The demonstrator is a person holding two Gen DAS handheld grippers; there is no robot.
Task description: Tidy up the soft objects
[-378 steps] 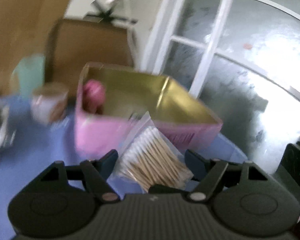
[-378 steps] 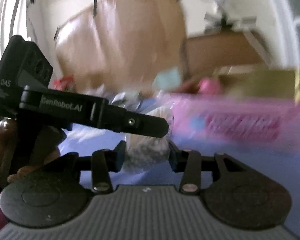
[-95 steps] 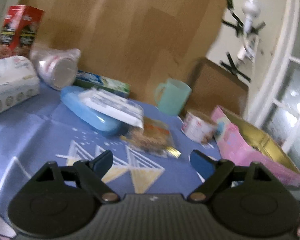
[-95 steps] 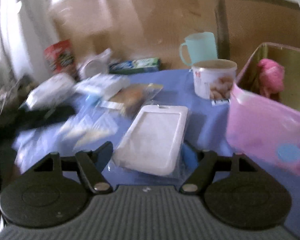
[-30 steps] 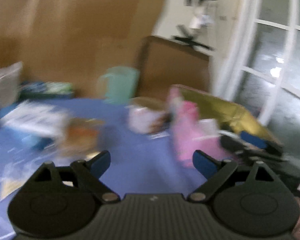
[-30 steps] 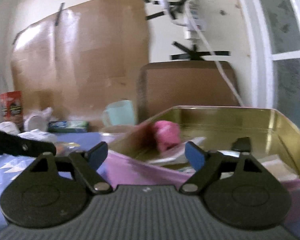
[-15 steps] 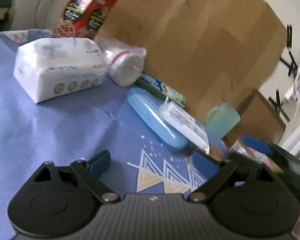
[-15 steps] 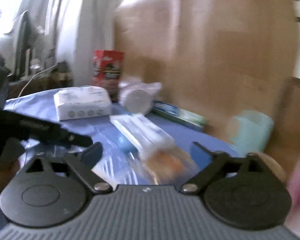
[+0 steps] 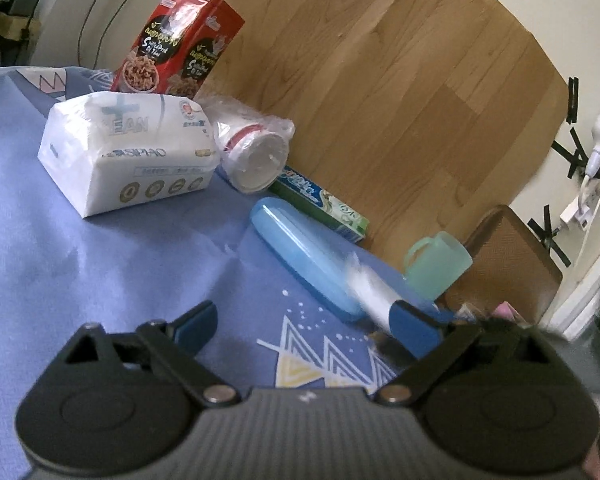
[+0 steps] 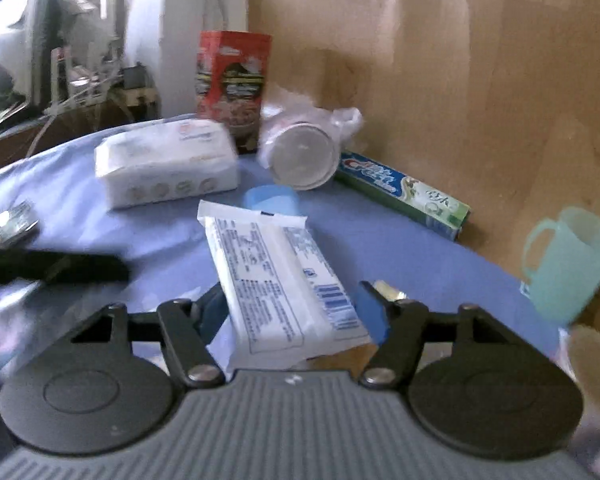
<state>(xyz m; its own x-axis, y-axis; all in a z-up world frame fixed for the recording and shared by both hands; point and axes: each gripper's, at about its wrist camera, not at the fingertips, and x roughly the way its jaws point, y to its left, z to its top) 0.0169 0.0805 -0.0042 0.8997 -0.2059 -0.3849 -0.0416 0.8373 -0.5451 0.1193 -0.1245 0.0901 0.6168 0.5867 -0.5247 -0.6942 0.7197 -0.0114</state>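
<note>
A flat white printed pack point(image 10: 284, 280) lies partly on a blue plastic case point(image 10: 272, 198), between the fingers of my right gripper point(image 10: 296, 308). Its jaws are closing and both pads meet the pack's long edges. In the left wrist view the same pack point(image 9: 363, 288) is a white blur on the blue case point(image 9: 300, 248). My left gripper point(image 9: 303, 320) hovers over the blue cloth, its jaws opening with nothing between them. A bigger soft white tissue pack point(image 9: 128, 152) point(image 10: 168, 164) lies farther back.
Along the wooden board stand a red snack box point(image 9: 176, 56), a bagged stack of cups point(image 9: 252, 156), a toothpaste box point(image 9: 319, 204) and a mint mug point(image 9: 439, 264). A paper cup point(image 10: 591, 356) sits at the right edge. The left gripper's dark body point(image 10: 52, 266) crosses the right wrist view.
Both grippers swung from the pink box to the cluttered side. In the last half second the right gripper dropped around the white pack and narrowed; the left barely moved.
</note>
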